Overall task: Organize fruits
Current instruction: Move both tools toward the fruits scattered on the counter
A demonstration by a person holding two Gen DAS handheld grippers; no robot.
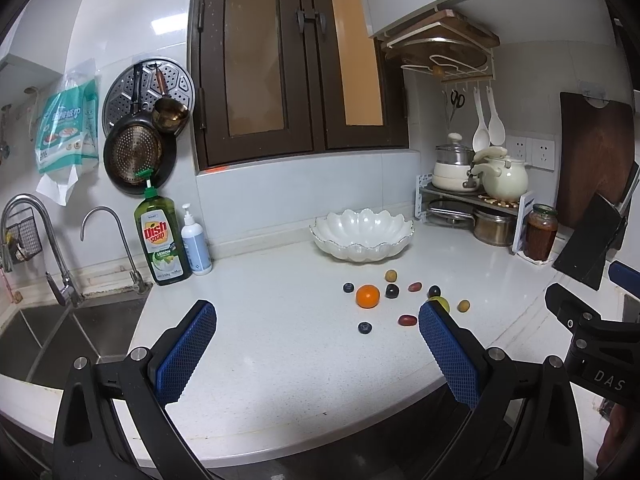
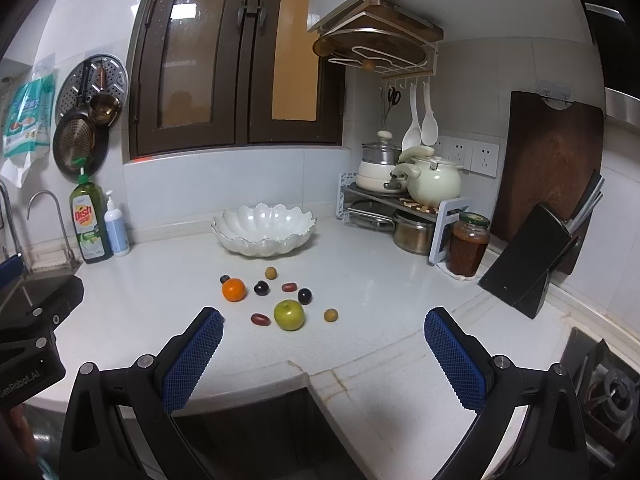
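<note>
A white scalloped bowl stands empty at the back of the white counter. In front of it lie loose fruits: an orange, a green apple partly hidden behind my left finger, dark grapes, red dates, small yellow-green fruits and blueberries. My left gripper is open and empty, short of the fruits. My right gripper is open and empty, just in front of the apple.
A sink with taps lies left, with a dish soap bottle and pump bottle. At the right stand a rack with pots, a sauce jar, a knife block and a cutting board. A stove is far right.
</note>
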